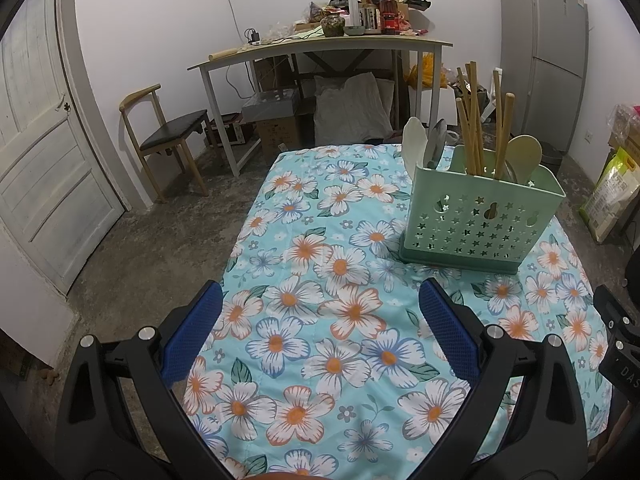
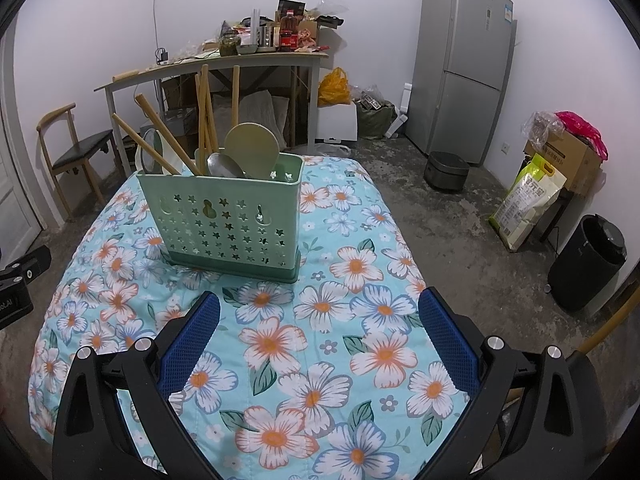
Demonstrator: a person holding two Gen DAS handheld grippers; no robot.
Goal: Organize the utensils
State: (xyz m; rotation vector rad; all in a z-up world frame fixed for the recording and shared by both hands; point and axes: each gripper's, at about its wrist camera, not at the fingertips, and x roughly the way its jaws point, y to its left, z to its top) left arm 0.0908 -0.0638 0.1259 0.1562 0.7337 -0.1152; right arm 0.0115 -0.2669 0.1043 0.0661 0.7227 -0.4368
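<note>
A pale green utensil holder (image 1: 476, 216) with star cut-outs stands upright on the floral tablecloth (image 1: 320, 320). It holds several wooden chopsticks (image 1: 472, 120), a wooden spoon (image 1: 524, 152), a white spoon (image 1: 414, 140) and a metal spoon (image 1: 436, 140). It also shows in the right wrist view (image 2: 228, 216), with chopsticks (image 2: 206, 112), the wooden spoon (image 2: 251, 148) and a metal spoon (image 2: 226, 166). My left gripper (image 1: 320, 292) is open and empty, hovering over the cloth in front and left of the holder. My right gripper (image 2: 319, 304) is open and empty, just in front of the holder.
The table (image 2: 120, 312) drops off to concrete floor on both sides. Behind stand a cluttered desk (image 1: 320, 46), a chair (image 1: 168, 136), a fridge (image 2: 464, 64), a rice cooker (image 2: 446, 170) and a black bin (image 2: 588, 260). A door (image 1: 44, 140) is at left.
</note>
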